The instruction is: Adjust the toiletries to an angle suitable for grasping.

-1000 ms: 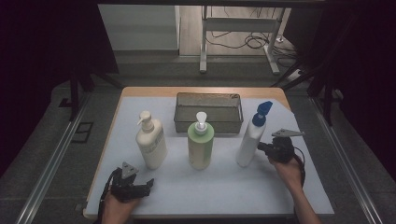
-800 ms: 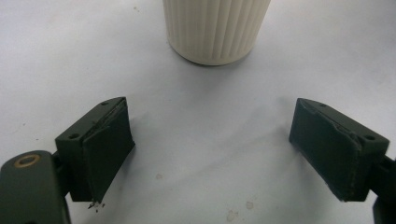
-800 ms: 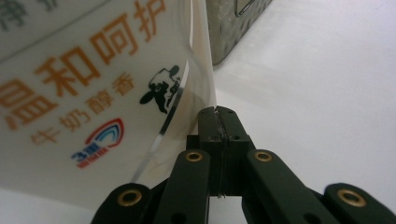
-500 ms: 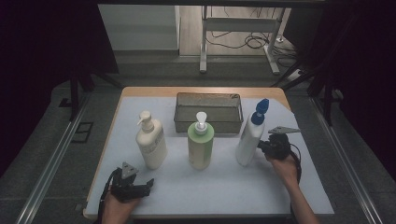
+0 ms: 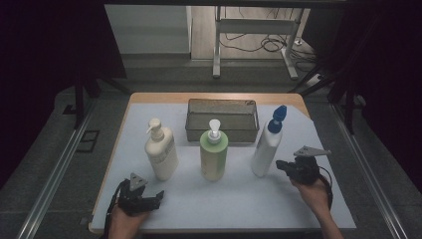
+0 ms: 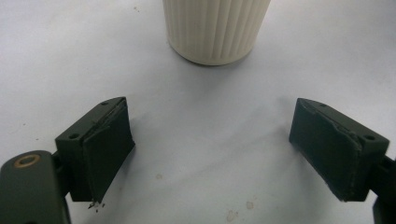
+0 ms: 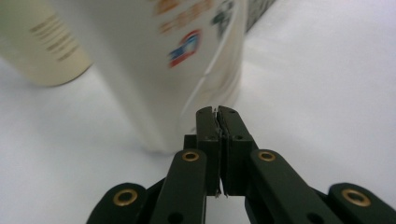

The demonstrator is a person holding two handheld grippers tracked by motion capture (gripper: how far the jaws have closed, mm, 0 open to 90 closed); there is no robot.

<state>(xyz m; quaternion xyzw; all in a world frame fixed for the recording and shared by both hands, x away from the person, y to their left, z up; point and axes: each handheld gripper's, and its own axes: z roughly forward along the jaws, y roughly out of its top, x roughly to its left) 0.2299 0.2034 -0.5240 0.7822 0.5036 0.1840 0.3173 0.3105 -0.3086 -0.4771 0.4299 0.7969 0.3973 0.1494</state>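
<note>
Three bottles stand in a row on the white mat: a cream pump bottle (image 5: pixel 160 152), a green pump bottle (image 5: pixel 214 154) and a white bottle with a blue cap (image 5: pixel 266 149). My right gripper (image 5: pixel 281 165) lies just right of the white bottle's base, shut with nothing between its jaws. In the right gripper view its tips (image 7: pixel 217 112) sit close before the white bottle (image 7: pixel 187 60), with the green bottle (image 7: pixel 42 42) at the left. My left gripper (image 5: pixel 154 196) rests near the front edge, open and empty. Its jaws (image 6: pixel 231 149) face the ribbed base of the cream bottle (image 6: pixel 217 28), a short way off.
A wire mesh basket (image 5: pixel 222 119) sits behind the bottles at the back middle of the table. The white mat (image 5: pixel 239 204) has free room in front of the bottles. The table's wooden edge (image 5: pixel 214 95) runs along the back.
My right gripper has drawn back a little from the white bottle toward the near side. The left hand and the bottles have stayed where they were.
</note>
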